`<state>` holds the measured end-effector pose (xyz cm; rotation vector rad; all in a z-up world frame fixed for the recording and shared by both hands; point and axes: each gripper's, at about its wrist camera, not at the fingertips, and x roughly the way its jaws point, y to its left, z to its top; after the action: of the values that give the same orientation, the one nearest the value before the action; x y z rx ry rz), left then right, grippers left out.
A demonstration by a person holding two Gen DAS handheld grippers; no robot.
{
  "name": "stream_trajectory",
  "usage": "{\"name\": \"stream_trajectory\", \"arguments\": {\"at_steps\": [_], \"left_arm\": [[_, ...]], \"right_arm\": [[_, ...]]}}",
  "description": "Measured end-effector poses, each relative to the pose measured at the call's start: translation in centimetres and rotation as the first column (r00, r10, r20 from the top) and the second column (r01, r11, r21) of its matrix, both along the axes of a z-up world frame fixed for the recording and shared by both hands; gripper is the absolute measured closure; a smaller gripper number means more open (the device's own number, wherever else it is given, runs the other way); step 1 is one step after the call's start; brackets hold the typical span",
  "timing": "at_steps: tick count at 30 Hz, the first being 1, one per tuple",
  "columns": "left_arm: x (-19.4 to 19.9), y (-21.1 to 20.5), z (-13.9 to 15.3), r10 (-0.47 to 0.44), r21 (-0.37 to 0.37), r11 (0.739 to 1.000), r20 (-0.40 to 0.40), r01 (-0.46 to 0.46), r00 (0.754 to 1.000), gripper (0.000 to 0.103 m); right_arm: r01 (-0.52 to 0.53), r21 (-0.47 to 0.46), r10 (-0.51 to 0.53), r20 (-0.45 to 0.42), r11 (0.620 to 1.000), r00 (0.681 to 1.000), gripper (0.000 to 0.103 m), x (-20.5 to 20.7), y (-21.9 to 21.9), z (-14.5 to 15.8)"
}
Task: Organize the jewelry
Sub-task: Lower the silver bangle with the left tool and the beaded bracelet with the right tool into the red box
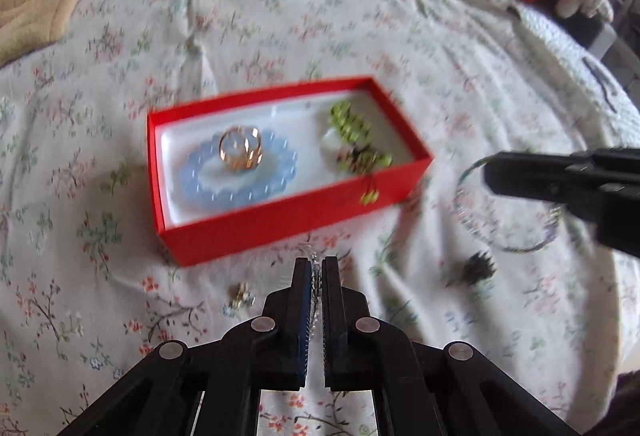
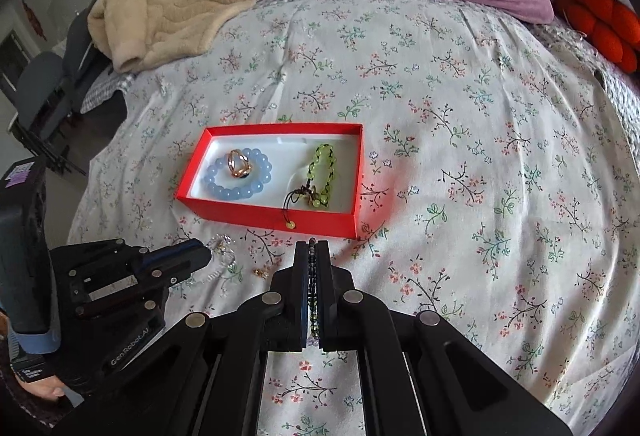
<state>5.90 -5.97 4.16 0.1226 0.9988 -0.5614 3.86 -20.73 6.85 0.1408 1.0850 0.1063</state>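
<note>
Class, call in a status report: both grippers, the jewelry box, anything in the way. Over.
Left gripper shut on clear bead bracelet. Right gripper shut on dark bead bracelet. Red box open, blue and green bracelets inside. Path clear.

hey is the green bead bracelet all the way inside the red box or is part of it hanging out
Partly out. The green bead bracelet lies in the red box, but its cord end hangs over the front wall.

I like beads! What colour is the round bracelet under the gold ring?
Pale blue bracelet, clearest in the right wrist view.
</note>
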Motion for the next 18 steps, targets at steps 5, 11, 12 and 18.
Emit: {"name": "stream_trajectory", "arguments": {"at_steps": [5,11,12,18], "left_arm": [[0.9,-0.2,1.8,0.007,-0.053,0.999,0.017,-0.006,1.000,0.103],[3.0,-0.9,3.6,0.030,-0.146,0.989,0.027,-0.026,0.999,0.103],[3.4,-1.0,3.7,0.036,-0.166,0.986,0.024,-0.031,0.999,0.103],[6.3,-0.6,2.6,0.098,-0.249,0.964,0.003,-0.094,0.995,0.103]], "right_arm": [[0.021,0.026,-0.022,0.022,0.999,1.000,0.100,0.9,0.2,0.6],[0.070,0.073,-0.074,0.046,0.995,0.996,0.100,2.3,-0.4,1.1],[0.078,0.077,-0.082,0.050,0.994,0.995,0.100,2.6,-0.5,1.1],[0.114,0.104,-0.121,0.070,0.988,0.990,0.100,4.2,-0.7,1.0]]}}
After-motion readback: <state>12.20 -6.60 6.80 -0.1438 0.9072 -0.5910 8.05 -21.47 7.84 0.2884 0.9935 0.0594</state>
